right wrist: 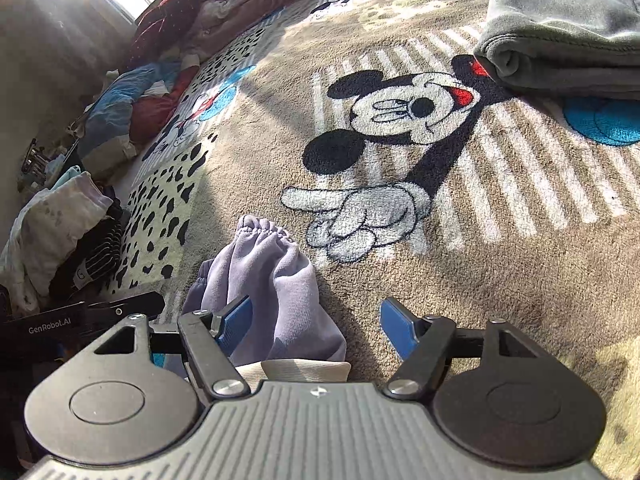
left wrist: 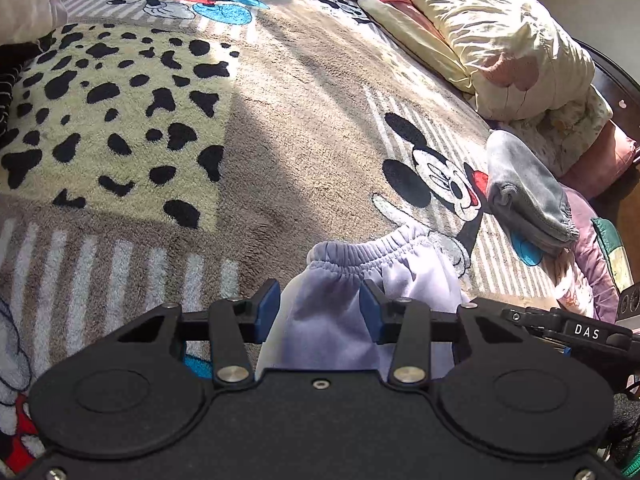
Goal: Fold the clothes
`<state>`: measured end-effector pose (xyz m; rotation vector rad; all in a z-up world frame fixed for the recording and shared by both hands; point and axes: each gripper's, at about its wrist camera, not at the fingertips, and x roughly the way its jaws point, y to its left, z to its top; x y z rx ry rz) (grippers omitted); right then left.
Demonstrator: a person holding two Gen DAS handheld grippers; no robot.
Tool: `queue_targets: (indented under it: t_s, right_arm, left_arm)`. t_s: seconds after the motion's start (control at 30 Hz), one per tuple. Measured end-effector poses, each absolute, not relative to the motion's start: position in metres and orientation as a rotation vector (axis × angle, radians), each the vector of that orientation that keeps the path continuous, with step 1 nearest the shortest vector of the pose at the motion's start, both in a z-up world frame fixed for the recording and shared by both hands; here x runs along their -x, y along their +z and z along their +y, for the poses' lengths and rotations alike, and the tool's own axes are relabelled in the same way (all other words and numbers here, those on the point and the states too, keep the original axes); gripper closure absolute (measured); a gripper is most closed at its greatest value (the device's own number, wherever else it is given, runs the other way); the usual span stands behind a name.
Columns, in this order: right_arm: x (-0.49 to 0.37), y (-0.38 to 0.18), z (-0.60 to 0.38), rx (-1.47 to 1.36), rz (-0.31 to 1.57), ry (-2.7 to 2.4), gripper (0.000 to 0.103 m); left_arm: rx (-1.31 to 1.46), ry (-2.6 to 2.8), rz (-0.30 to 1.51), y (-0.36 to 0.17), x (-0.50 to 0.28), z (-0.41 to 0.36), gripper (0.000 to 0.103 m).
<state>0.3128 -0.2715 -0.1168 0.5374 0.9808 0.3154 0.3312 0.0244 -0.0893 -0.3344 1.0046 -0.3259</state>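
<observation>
Left tongs (left wrist: 319, 307): blue pads spread apart, released, with the lavender sweatpants (left wrist: 352, 304) bunched between them; the cloth fills the gap, though whether it touches both pads I cannot tell.
Lavender sweatpants: on the bed, elastic waistband at 12 o'clock from the left tongs, lying over the cartoon-mouse blanket (left wrist: 280, 128).
Right tongs (right wrist: 316, 325): pads wide, released; the same lavender sweatpants (right wrist: 276, 276) crowd the left pad, the right pad clear above bare blanket (right wrist: 500, 264).
Cream ribbed cuff (right wrist: 304, 368): under the lavender cloth, at the right tongs' base.
Folded grey garment (left wrist: 524, 196): at 2 o'clock in the left wrist view, resting on the blanket near the mouse's printed face.
Yellow quilt (left wrist: 472, 36): heaped at 1 o'clock, at the bed's far edge.
Loose clothes pile (right wrist: 60, 232): at 9 o'clock in the right wrist view.
</observation>
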Motion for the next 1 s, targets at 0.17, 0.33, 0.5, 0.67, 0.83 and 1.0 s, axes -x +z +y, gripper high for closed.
queue_targets:
  t_s: [0.17,0.33,0.5,0.67,0.83,1.0]
  right_arm:
    - [-0.327,-0.134,-0.275,-0.62,0.995,0.338,0.031]
    - [-0.33,-0.14,-0.267,-0.642,0.994,0.413,0.055]
    - [-0.323,-0.128,-0.26,-0.608,0.956,0.449,0.088]
    - [-0.313,-0.089,-0.276,-0.605,0.828,0.437,0.091]
    - [-0.304,-0.028,-0.304,-0.58,0.646,0.414,0.097]
    - [-0.299,0.014,-0.322,-0.517,0.587,0.404,0.097]
  left_arm:
    - [0.3,-0.33,1.038,-0.105,-0.347,0.015,0.064]
    - [0.263,-0.349,1.032,-0.11,-0.344,0.008,0.098]
    - [0.272,-0.364,0.964,-0.083,-0.333,0.011,0.101]
    - [0.253,-0.389,0.831,-0.026,-0.321,0.005,0.101]
    - [0.191,-0.419,0.707,0.03,-0.313,-0.022,0.102]
    - [0.129,-0.499,0.653,0.057,-0.284,-0.029,0.102]
